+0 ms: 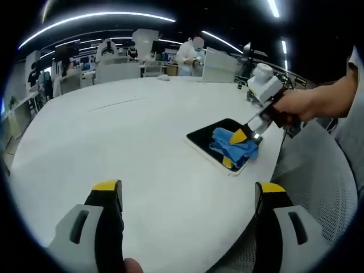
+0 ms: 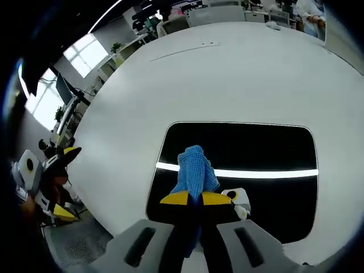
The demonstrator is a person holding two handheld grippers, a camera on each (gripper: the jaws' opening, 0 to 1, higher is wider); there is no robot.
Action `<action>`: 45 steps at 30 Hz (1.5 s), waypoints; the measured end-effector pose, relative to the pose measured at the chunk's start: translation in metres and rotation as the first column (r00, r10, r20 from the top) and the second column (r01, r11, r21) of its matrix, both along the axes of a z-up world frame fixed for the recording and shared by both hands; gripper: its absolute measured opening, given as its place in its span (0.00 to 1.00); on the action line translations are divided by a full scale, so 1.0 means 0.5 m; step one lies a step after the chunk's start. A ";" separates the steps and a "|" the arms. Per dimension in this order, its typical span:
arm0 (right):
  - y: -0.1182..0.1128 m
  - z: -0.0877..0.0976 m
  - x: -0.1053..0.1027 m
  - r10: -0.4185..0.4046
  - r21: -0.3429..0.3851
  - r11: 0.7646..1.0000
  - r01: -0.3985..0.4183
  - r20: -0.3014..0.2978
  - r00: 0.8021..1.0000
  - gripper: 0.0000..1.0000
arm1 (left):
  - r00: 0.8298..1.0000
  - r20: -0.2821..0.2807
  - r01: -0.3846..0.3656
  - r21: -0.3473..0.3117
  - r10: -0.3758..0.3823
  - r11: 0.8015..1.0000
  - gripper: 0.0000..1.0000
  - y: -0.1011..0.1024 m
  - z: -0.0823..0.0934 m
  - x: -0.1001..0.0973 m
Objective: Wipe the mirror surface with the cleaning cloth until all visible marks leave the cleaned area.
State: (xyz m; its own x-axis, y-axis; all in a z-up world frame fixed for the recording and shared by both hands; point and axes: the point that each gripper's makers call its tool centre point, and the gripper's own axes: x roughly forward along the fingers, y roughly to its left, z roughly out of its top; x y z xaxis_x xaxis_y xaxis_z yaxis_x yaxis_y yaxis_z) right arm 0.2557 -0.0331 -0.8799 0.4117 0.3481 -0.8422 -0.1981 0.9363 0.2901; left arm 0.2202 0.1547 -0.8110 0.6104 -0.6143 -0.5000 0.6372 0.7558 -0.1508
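wiping looks underway, unfinished: the right gripper (image 2: 196,198) clamps the blue cloth (image 2: 194,166) on the mirror (image 2: 273,149) at the table's (image 1: 142,131) three o'clock edge, marks indiscernible, while the left gripper (image 1: 187,190) hangs open.

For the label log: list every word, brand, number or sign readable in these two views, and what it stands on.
None can be read.
Mirror, blue cloth, white table: no print visible.
Left gripper and right gripper: no lettering visible.
Background desks and screens: too small and blurred to read.
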 end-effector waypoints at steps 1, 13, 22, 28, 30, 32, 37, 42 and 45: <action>0.000 0.000 -0.005 -0.002 0.002 1.000 0.002 -0.001 1.000 0.00 | 1.000 0.000 -0.001 -0.001 0.001 1.000 0.97 0.001 0.000 0.001; 0.010 0.012 -0.053 0.005 0.011 1.000 -0.005 -0.005 1.000 0.00 | 1.000 0.007 -0.003 -0.017 0.003 1.000 0.99 0.000 0.013 0.005; 0.017 0.012 -0.085 0.017 0.006 1.000 -0.017 -0.021 1.000 0.00 | 1.000 0.005 -0.009 -0.013 0.009 1.000 0.99 0.003 0.011 0.005; 0.017 0.011 -0.081 0.023 0.007 1.000 -0.023 -0.023 0.999 0.00 | 1.000 0.011 0.010 -0.005 -0.010 1.000 0.99 -0.006 0.018 0.008; 0.016 0.009 -0.078 0.019 0.006 1.000 -0.019 -0.023 1.000 0.00 | 1.000 0.010 0.015 -0.005 -0.015 1.000 0.99 -0.009 0.020 0.008; 0.014 0.009 -0.077 0.017 0.008 1.000 -0.017 -0.025 1.000 0.00 | 1.000 0.008 0.016 -0.022 -0.016 1.000 0.99 -0.011 0.024 0.009; -0.003 0.005 -0.069 0.004 0.015 1.000 -0.004 -0.030 1.000 0.00 | 0.999 -0.010 0.032 -0.035 -0.033 0.999 0.99 -0.008 0.016 0.003; -0.021 -0.002 -0.064 -0.011 0.022 1.000 0.011 -0.030 0.999 0.00 | 0.999 -0.035 0.014 -0.070 -0.016 0.997 0.99 0.000 0.010 0.002; -0.033 -0.002 -0.063 -0.023 0.024 0.999 0.024 -0.030 0.999 0.00 | 0.999 -0.044 0.004 -0.074 -0.007 0.997 0.99 0.007 0.005 0.001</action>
State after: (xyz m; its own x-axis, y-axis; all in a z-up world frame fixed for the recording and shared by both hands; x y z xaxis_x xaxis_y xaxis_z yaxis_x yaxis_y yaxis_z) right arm 0.2243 -0.0496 -0.8810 0.3953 0.3589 -0.8455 -0.1673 0.9332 0.3179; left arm 0.2208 0.1583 -0.8085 0.5853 -0.6535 -0.4799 0.6325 0.7384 -0.2341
